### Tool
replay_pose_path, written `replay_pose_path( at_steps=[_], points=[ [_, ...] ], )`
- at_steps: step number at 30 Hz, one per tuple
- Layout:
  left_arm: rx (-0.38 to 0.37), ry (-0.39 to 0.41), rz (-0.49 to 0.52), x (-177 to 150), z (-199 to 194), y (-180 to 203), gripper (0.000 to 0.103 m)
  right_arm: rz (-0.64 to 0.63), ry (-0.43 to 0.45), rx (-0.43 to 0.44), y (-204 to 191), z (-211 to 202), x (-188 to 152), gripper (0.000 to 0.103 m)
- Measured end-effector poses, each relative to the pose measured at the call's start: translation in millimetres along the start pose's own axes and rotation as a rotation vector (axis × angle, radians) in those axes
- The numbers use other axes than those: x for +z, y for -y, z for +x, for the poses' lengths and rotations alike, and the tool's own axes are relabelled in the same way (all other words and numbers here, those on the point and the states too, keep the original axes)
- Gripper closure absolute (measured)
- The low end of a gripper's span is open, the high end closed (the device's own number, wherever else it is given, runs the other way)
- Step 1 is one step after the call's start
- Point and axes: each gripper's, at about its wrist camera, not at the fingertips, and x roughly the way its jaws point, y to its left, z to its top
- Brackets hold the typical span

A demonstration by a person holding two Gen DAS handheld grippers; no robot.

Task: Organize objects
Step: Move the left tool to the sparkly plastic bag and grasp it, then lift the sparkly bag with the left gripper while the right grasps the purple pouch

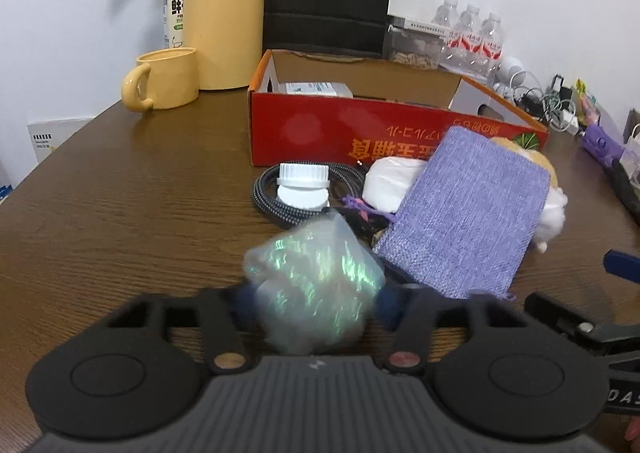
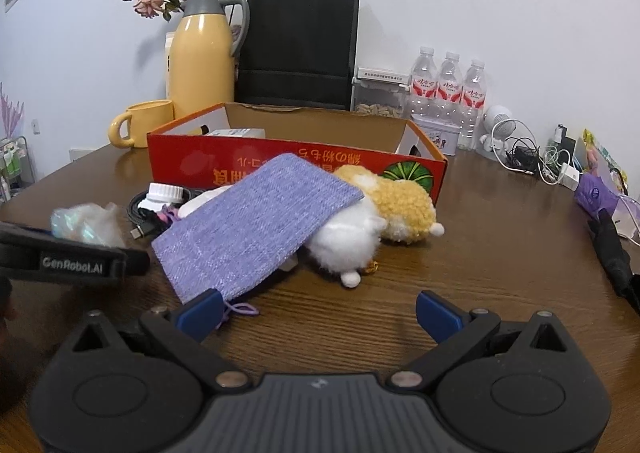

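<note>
Left gripper (image 1: 314, 307) is clamped on a crinkled iridescent packet (image 1: 316, 285) low over the table (image 1: 120, 213); right gripper (image 2: 320, 313) stands spread and empty, its left pad touching the purple pouch (image 2: 256, 225). Pouch, plush toy (image 2: 384, 221), white jar (image 1: 304, 185) and cable (image 1: 272, 193) lie outside the red box (image 2: 296, 169). Judged barely begun: one item boxed, most pending.

The right gripper (image 2: 318, 315) hangs low over the wooden table (image 2: 480, 265) with its blue-tipped jaws wide apart and nothing between them; its left fingertip (image 2: 202, 311) sits at the near corner of the purple pouch (image 2: 256, 227). The pouch leans on a plush toy (image 2: 384, 221) before the red cardboard box (image 2: 296, 161); the left gripper (image 2: 72, 259) enters at the left edge, beside a crumpled iridescent bag (image 2: 86, 223).
</note>
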Motion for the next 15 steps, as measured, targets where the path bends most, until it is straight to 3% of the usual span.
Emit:
replay_pose_path(
  at_steps=[15],
  points=[
    [0.052, 0.044, -0.022, 2, -15, -26, 0.057, 0.010, -0.015, 0.019, -5, 4, 1, 0.000]
  ],
)
